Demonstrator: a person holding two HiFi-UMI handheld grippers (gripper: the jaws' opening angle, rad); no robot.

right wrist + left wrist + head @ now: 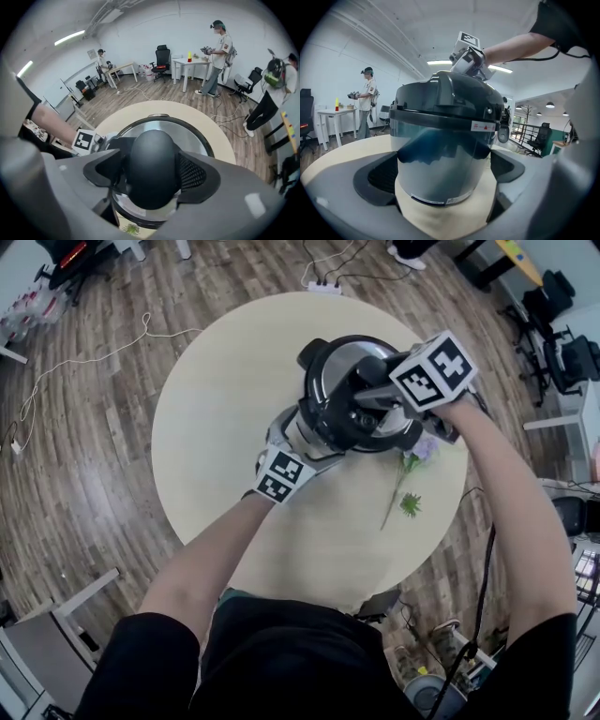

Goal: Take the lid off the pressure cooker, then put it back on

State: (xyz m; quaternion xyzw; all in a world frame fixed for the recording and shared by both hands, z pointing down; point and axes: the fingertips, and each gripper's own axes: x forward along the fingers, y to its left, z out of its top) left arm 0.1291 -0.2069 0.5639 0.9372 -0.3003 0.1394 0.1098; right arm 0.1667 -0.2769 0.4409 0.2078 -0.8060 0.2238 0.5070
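Right gripper: jaws clasp the black knob of the lid from above;
Left gripper: jaws clamp the pressure cooker by its steel body;
Lid: seated on the cooker;
Cooker: upright on the round surface; flower sprig beside it

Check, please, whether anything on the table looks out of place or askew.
Only the flower sprig looks out of place: it lies loose on the table beside the pressure cooker. The lid sits level on the cooker, and nothing is spilled or visibly damaged.
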